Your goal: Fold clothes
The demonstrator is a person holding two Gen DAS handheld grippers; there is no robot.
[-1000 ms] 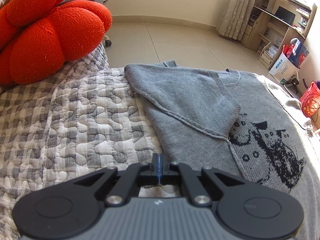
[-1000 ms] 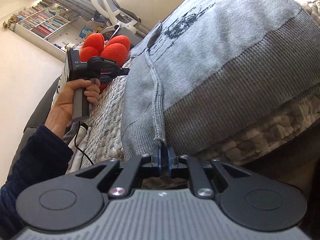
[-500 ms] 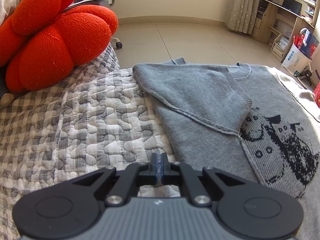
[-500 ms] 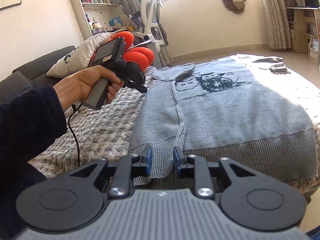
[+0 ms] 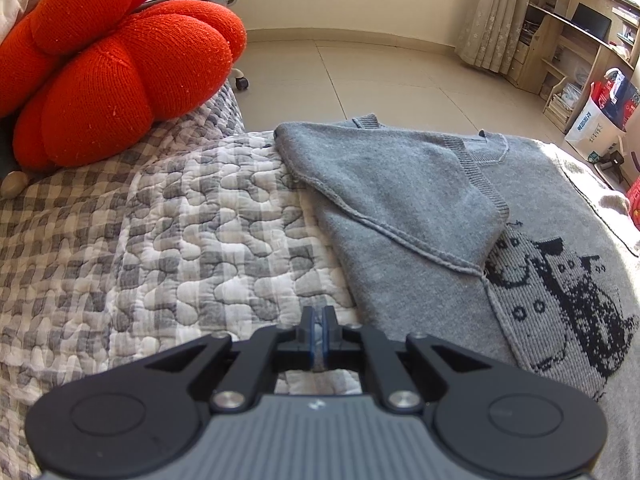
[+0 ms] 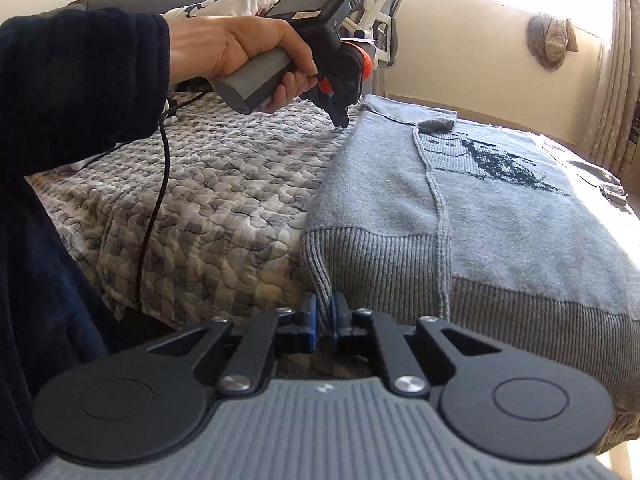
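Observation:
A grey knit sweater (image 5: 400, 200) with a black cat print lies flat on the quilted bed, one sleeve (image 5: 400, 168) folded across its chest. My left gripper (image 5: 319, 318) is shut with nothing in it. It hovers over the quilt just left of the sweater's side. The right wrist view shows this left gripper (image 6: 340, 118) near the shoulder end of the sweater (image 6: 500, 220), held by a hand (image 6: 240, 48). My right gripper (image 6: 325, 312) is shut on the near-left corner of the ribbed hem (image 6: 316, 264), which hangs over the bed's edge.
A grey-and-white quilt (image 5: 180, 240) covers the bed left of the sweater. A big red knit cushion (image 5: 112, 60) sits at the far left corner. A black cable (image 6: 156, 184) trails from the left gripper. Tiled floor, curtains and wooden shelves (image 5: 580, 40) lie beyond.
My right gripper, open half a second ago, has shifted left along the hem and shut on its corner. The left gripper has drifted slightly, staying shut beside the sweater.

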